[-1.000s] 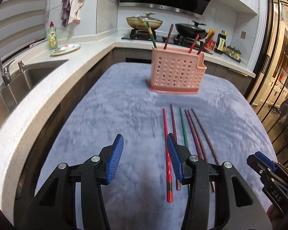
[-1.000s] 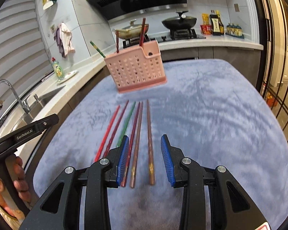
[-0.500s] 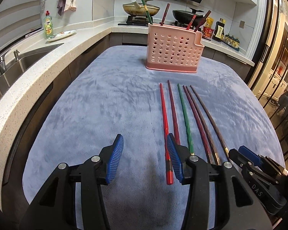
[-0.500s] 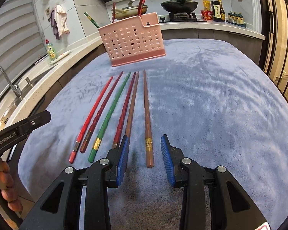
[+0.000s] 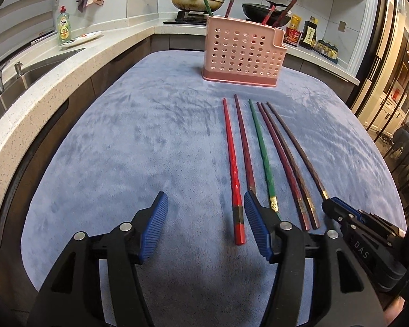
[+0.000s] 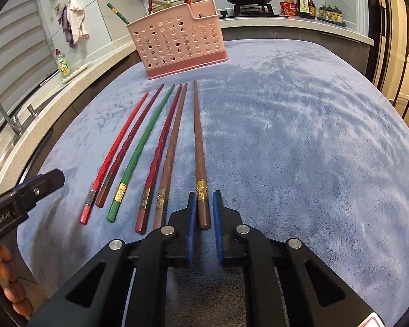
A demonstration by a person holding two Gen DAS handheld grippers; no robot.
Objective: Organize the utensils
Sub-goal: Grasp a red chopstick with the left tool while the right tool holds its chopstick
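Left wrist view: the left gripper (image 5: pixel 204 226) is seen with its jaws spread and opening, nothing pressed between them. The butt of the red chopstick (image 5: pixel 233 169) lies between the pads, untouched, on the blue cloth (image 5: pixel 122 150). The right-hand pad is set just beside the dark red chopstick (image 5: pixel 244 141), so that neighbour may be nudged or caught along with the red one when the jaws are shut. A pink perforated holder (image 5: pixel 242 54) stands upright at the far end of the cloth; four chopsticks, one of them green, are seen standing in it.

Right wrist view: the right gripper (image 6: pixel 204 212) is closed on the thick end of the brown chopstick (image 6: pixel 198 141), the outermost of six laid side by side. Because it is held only near the butt, it may pivot or droop when lifted, and its tip may miss the holder's opening. The lighter brown chopstick (image 6: pixel 171 150) lies just beside the left pad and could be dragged.
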